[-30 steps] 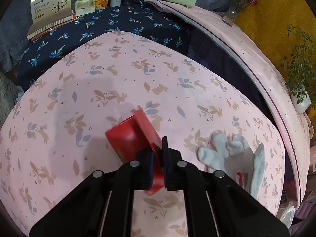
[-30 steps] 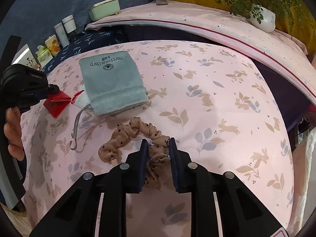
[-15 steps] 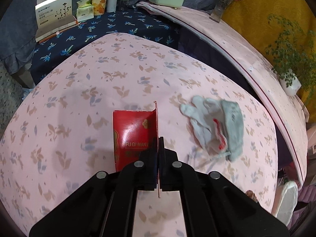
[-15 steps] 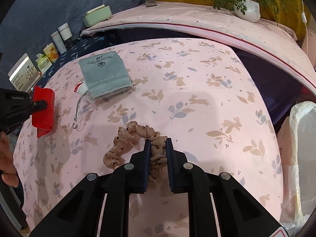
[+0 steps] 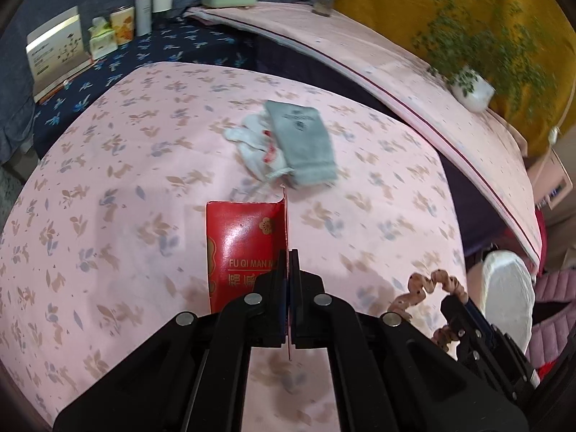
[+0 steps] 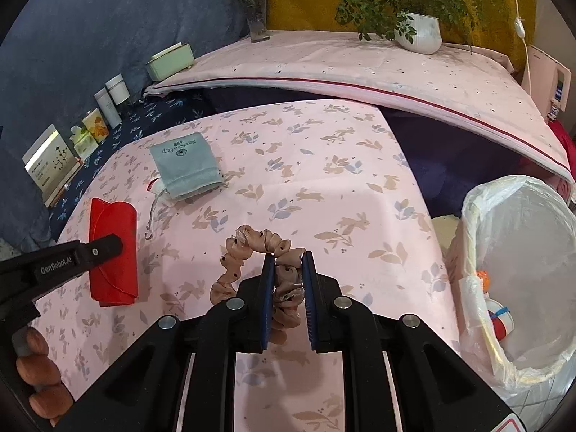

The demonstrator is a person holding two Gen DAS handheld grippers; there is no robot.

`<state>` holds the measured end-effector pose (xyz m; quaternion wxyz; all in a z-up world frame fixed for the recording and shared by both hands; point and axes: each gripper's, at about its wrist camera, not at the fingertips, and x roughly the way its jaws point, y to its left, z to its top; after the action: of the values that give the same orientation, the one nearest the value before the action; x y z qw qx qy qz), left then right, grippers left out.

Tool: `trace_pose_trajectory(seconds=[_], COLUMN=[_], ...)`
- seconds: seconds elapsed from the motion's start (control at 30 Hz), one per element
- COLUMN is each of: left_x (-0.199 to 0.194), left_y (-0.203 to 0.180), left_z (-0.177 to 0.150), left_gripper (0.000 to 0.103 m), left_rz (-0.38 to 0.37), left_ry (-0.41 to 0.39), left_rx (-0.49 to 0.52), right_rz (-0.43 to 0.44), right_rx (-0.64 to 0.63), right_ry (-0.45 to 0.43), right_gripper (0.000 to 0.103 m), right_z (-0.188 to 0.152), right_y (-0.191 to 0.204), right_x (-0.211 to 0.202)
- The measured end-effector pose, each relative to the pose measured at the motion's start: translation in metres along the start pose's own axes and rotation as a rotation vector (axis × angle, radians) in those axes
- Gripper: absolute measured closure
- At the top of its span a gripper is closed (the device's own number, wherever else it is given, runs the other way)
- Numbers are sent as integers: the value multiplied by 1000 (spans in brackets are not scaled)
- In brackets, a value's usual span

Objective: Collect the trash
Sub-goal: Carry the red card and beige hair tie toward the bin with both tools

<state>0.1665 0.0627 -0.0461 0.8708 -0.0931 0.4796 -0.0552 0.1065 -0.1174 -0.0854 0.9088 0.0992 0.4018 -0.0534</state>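
My left gripper [image 5: 289, 257] is shut on the flap of a red paper envelope [image 5: 243, 244], which hangs above the pink bedspread; the right wrist view shows the same red envelope [image 6: 113, 248] in the left gripper [image 6: 108, 246]. My right gripper [image 6: 286, 262] is shut on a beige dotted scrunchie [image 6: 259, 248], lifted off the bed; in the left wrist view that scrunchie [image 5: 428, 288] shows at the lower right. A white-lined trash bin [image 6: 522, 273] stands to the right of the bed, with some rubbish inside.
A grey-blue drawstring pouch [image 6: 185, 165] lies on a white crumpled cloth [image 5: 252, 140] further up the bed. Boxes, jars and a booklet [image 6: 50, 162] line the dark blue cloth at the left. A potted plant [image 6: 419, 32] stands on the far ledge.
Both grippers rose and swung right with their loads: the envelope left the bed and hangs straight, the scrunchie is lifted, and the trash bin has come into the right wrist view.
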Motion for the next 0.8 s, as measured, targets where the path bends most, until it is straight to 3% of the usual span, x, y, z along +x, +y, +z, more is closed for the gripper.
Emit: trace_pose_trajectory(seconds=[0.43, 0.8], left_x=[-24, -29], left_y=[-123, -204], left_z=[-41, -49], left_gripper=[103, 103], left_rz=[-120, -254], left_ry=[79, 126], left_rx=[254, 423], right_rz=[-108, -225], right_rx=[92, 181], right_ry=[-46, -50], right_gripper=[89, 89], right_z=[4, 3], right_y=[-86, -154], right_x=[-61, -81])
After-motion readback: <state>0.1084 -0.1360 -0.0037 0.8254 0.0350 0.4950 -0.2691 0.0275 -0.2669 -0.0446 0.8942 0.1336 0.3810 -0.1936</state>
